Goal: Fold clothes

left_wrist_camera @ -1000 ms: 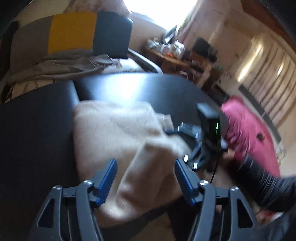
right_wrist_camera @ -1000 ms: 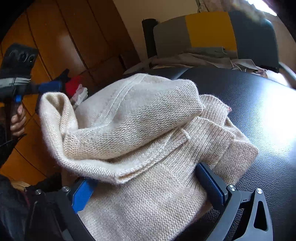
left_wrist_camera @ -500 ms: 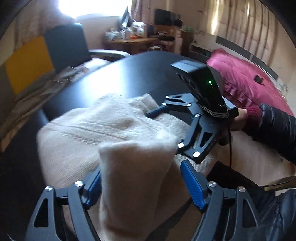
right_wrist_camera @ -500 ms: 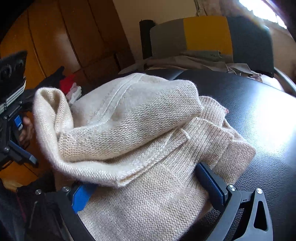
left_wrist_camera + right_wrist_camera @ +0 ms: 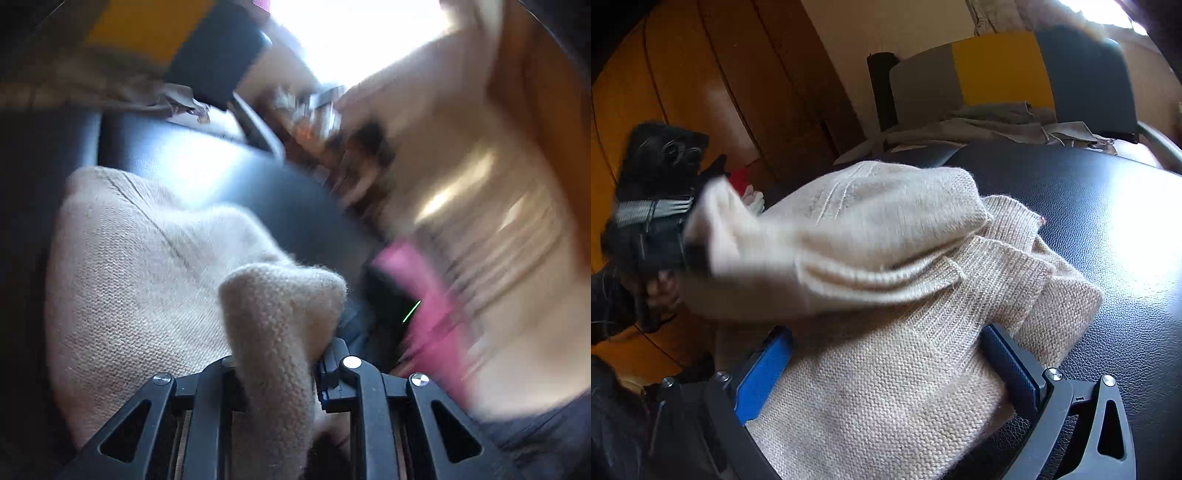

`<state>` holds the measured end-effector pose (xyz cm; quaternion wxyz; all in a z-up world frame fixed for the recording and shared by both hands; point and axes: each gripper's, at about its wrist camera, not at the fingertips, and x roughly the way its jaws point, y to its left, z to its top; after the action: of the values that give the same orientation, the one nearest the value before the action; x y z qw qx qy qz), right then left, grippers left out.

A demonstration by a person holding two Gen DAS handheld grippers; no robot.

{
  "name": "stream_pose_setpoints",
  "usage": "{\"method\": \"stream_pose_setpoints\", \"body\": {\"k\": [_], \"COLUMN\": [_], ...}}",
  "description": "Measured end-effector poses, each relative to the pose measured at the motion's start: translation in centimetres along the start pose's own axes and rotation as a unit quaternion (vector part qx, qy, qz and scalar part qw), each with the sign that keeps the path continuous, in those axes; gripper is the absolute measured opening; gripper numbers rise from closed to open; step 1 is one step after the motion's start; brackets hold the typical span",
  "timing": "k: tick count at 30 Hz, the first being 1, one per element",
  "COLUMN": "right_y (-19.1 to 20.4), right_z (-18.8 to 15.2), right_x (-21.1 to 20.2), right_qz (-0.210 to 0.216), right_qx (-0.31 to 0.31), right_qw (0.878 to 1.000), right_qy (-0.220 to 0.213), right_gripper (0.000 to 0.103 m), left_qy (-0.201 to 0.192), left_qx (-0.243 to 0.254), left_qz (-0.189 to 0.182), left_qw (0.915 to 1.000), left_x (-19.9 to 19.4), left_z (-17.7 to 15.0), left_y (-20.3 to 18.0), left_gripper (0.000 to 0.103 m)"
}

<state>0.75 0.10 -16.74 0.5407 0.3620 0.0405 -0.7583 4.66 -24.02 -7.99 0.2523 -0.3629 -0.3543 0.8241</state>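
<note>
Pinching a fold of the cream sweater [image 5: 155, 280], left hand-held gripper [image 5: 277, 363] clamps tight.

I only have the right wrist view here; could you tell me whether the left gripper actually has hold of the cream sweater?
Observer: Yes, the left gripper is shut on a bunched fold of the cream sweater.
Operator: Thank you. Is anything lying past the black table on that side?
Observer: Something pink sits beyond the black table edge, too blurred to identify.
Operator: And is the right gripper visible from there?
Observer: Only a dark blurred shape with a green light.
</note>
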Motion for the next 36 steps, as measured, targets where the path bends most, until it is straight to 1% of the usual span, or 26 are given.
{"method": "stream_pose_setpoints", "body": {"k": [2,4,5,7,12,14,17,19,24,25,27,29,31,33,34,35,36], "right_y": [0.5,0.7,0.7,0.6,0.5,0.4,0.1,0.0,-0.2,-0.2,0.2,1.1,1.6,2.0,2.2,2.4,2.6], "right_z": [0.1,0.0,0.0,0.0,0.0,0.0,0.0,0.0,0.2,0.3,0.4,0.3,-0.2,-0.8,-1.1,-1.4,-1.7], "right_x": [0.1,0.2,0.1,0.0,-0.1,-0.2,-0.3,-0.4,-0.5,-0.6,-0.6,-0.6,-1.5,-2.5,-3.1,-3.6,-4.1], "right_qz": [-0.006,-0.011,-0.011,-0.006,-0.005,-0.001,0.007,0.01,0.012,0.012,-0.001,-0.03,-0.047,-0.061,-0.068,-0.076,-0.083], "right_qx": [-0.006,-0.01,-0.009,-0.004,-0.003,-0.001,0.006,0.01,0.014,0.015,0.004,-0.025,-0.035,-0.039,-0.042,-0.044,-0.046], "right_qw": [1.0,1.0,1.0,1.0,1.0,1.0,1.0,1.0,1.0,1.0,1.0,0.999,0.997,0.995,0.994,0.993,0.992], "right_qy": [0.003,0.005,0.005,0.002,-0.001,-0.003,-0.008,-0.009,-0.005,-0.004,0.01,0.033,0.049,0.064,0.072,0.079,0.086], "right_gripper": [0.103,0.103,0.103,0.103,0.103,0.103,0.103,0.103,0.103,0.103,0.103,0.103,0.103,0.103,0.103,0.103,0.103], "left_qy": [-0.034,-0.052,-0.053,-0.047,-0.022,-0.001,0.025,0.036,0.076,0.084,0.094,0.105,0.117,0.13,0.136,0.139,0.142], "left_qx": [-0.048,-0.071,-0.076,-0.082,-0.064,-0.05,-0.038,-0.036,-0.029,-0.02,-0.011,0.021,0.059,0.1,0.121,0.143,0.157], "left_qz": [-0.054,-0.089,-0.107,-0.131,-0.185,-0.184,-0.18,-0.17,-0.143,-0.132,-0.121,-0.089,-0.058,-0.025,-0.009,0.006,0.014], "left_qw": [0.9968,0.9922,0.99,0.9868,0.9805,0.9816,0.9827,0.9841,0.9865,0.9875,0.9881,0.9902,0.9897,0.9861,0.9833,0.98,0.9773], "left_x": [-0.8,-0.7,-0.2,0.8,3.9,5.1,6.5,7.4,9.7,10.1,10.7,11.0,11.4,11.9,12.1,12.4,12.5], "left_z": [0.9,1.6,1.8,2.1,2.3,2.0,1.5,1.1,-0.6,-1.0,-1.4,-2.0,-2.8,-3.7,-4.1,-4.6,-5.0], "left_y": [0.9,1.1,1.0,0.8,-1.0,-1.7,-2.1,-2.0,-1.7,-1.9,-2.1,-2.9,-4.1,-5.4,-6.1,-6.7,-7.3], "left_gripper": [0.019,0.018,0.018,0.018,0.018,0.018,0.018,0.018,0.018,0.018,0.018,0.018,0.019,0.029,0.029,0.032,0.037]}}
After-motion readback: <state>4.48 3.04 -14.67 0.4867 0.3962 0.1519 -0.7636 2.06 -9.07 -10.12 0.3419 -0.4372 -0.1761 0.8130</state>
